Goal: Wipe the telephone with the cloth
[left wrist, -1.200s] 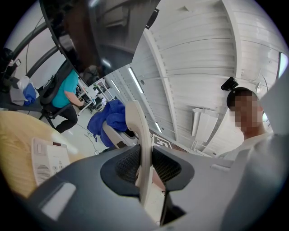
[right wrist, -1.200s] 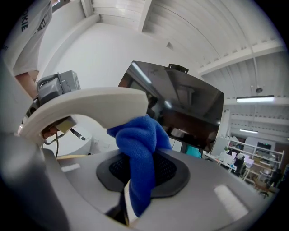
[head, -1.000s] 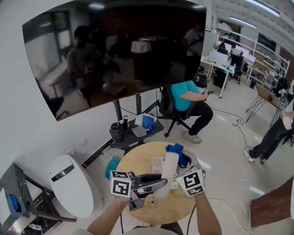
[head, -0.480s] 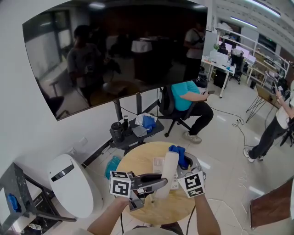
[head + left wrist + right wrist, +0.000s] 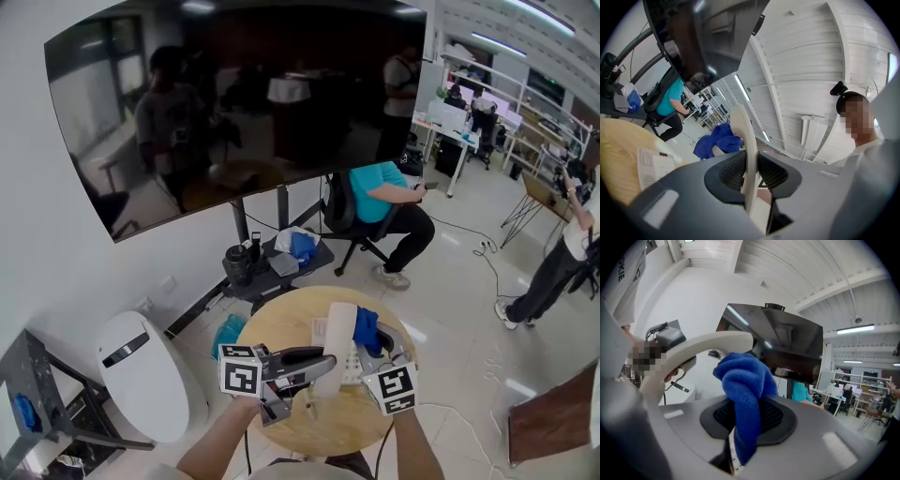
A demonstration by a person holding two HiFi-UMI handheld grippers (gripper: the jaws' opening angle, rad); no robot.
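The fuzzy blue cloth (image 5: 367, 328) has slid nearer along the smooth, curved cream handset (image 5: 338, 330). The right gripper (image 5: 747, 416) clamps the cloth. The left gripper (image 5: 751, 172) clamps the handset.

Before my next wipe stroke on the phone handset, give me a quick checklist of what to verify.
1. Left gripper clamped on the handset: ok, pads press on both sides.
2. Right gripper clamped on the blue cloth: ok.
3. Cloth against the handset: ok, it appears to touch in the right gripper view.
4. Handset lifted off the telephone base: ok.
5. Base resting on the round table: ok.
6. Which parts of the handset are already wiped: cannot tell.
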